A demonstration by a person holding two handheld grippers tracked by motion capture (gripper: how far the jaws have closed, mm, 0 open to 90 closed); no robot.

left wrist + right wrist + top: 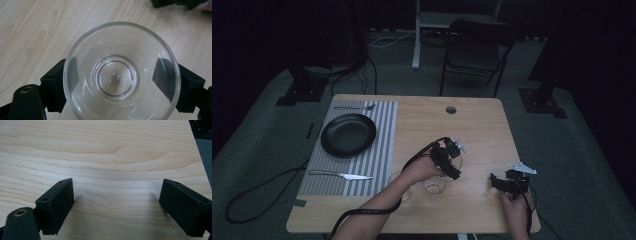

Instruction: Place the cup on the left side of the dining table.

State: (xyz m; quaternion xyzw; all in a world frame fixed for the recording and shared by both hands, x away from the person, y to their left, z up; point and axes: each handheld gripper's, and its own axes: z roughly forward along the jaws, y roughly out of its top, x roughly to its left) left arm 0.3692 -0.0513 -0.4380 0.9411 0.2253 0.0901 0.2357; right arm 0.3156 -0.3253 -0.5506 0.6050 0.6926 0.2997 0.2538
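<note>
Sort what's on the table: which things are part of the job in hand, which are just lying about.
In the job:
held glass
left gripper, shut on it
second glass

Lying about:
plate
knife
fork
striped mat
right gripper, open over bare table

The room is dim, its walls lost in darkness. A grey-green carpeted floor [257,150] spreads around a light wooden surface [482,125] with rounded corners and a round cable hole [451,110] near its far edge. Beyond it stands a black folding chair [474,50] beside a white frame leg [416,35]. Dark stand bases [302,90] sit at either side, and black cables [252,195] trail across the carpet.
</note>
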